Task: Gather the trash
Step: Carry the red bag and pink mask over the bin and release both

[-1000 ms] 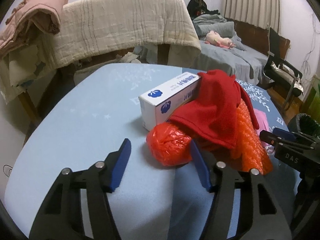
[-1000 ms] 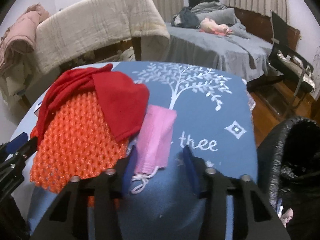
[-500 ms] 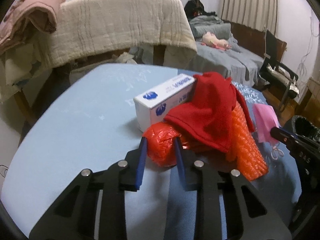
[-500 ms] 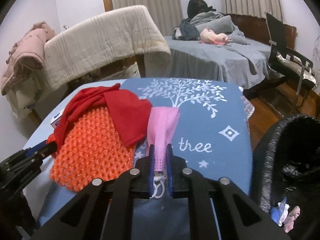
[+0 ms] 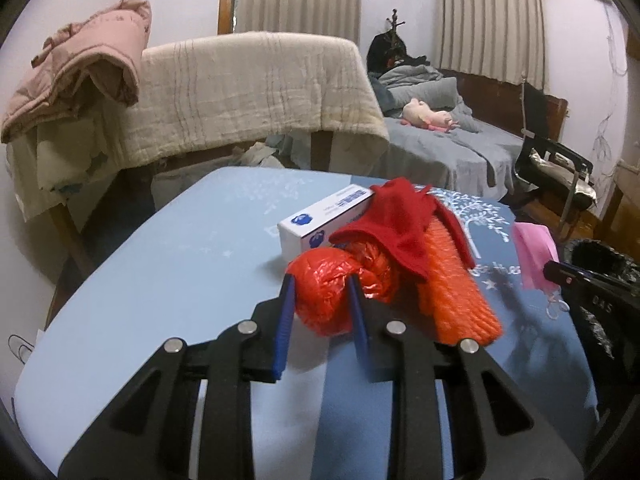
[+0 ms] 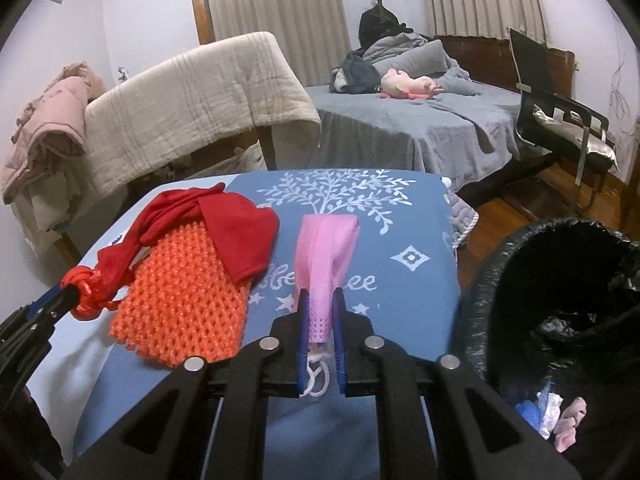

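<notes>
My left gripper (image 5: 322, 284) is shut on a crumpled red plastic bag (image 5: 328, 292) at the near end of a pile on the blue table (image 5: 180, 264). The bag also shows in the right wrist view (image 6: 86, 294). My right gripper (image 6: 320, 296) is shut on a pink face mask (image 6: 324, 256) and holds it lifted above the table; the mask also shows in the left wrist view (image 5: 534, 254). A black-lined trash bin (image 6: 552, 320) stands right of the table with some trash inside.
An orange net wrap (image 6: 188, 296), a red cloth (image 6: 240, 236) and a white-and-blue box (image 5: 320, 220) lie in the pile. A chair draped with a beige blanket (image 5: 248, 92) stands behind the table. A bed (image 6: 400, 128) and a black chair (image 6: 560, 120) are farther back.
Both grippers closed: the left one on the red plastic bag, the right one on the pink mask. Both have since lifted their loads a little off the table.
</notes>
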`<action>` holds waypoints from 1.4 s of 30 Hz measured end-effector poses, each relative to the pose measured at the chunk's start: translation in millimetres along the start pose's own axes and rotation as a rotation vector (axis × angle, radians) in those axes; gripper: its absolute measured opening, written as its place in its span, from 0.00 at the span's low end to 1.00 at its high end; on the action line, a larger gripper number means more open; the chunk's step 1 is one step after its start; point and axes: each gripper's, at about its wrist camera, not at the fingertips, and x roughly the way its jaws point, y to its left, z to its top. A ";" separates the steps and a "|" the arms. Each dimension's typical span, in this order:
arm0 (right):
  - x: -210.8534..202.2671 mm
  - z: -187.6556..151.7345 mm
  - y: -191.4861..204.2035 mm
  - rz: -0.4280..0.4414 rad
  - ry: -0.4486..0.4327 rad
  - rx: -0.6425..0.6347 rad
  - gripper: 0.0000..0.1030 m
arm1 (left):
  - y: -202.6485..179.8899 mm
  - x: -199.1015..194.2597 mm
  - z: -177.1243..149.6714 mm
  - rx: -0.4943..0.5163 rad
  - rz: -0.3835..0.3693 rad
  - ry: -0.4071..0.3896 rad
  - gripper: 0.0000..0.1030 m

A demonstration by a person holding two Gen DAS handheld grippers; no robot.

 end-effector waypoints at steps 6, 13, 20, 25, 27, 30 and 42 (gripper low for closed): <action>-20.4 2.7 -6.7 0.002 -0.034 -0.007 0.11 | -16.0 -27.8 5.5 0.039 -0.044 -0.056 0.25; -42.3 4.7 -25.4 -0.026 -0.063 0.015 0.11 | -45.3 -37.6 11.3 0.073 -0.122 -0.076 0.25; -59.6 6.4 -54.5 -0.080 -0.088 0.050 0.11 | -83.5 -36.6 11.2 0.107 -0.211 -0.067 0.25; -73.4 3.3 -78.0 -0.126 -0.098 0.075 0.11 | -111.9 -33.5 12.7 0.140 -0.260 -0.068 0.25; -78.2 2.1 -90.2 -0.148 -0.100 0.092 0.11 | -125.1 -30.8 13.2 0.155 -0.283 -0.066 0.25; -84.4 -1.4 -103.7 -0.175 -0.103 0.110 0.11 | -142.7 -27.6 12.9 0.175 -0.317 -0.064 0.25; -107.7 -13.3 -159.1 -0.289 -0.118 0.189 0.11 | -199.1 -8.8 14.8 0.209 -0.434 -0.023 0.25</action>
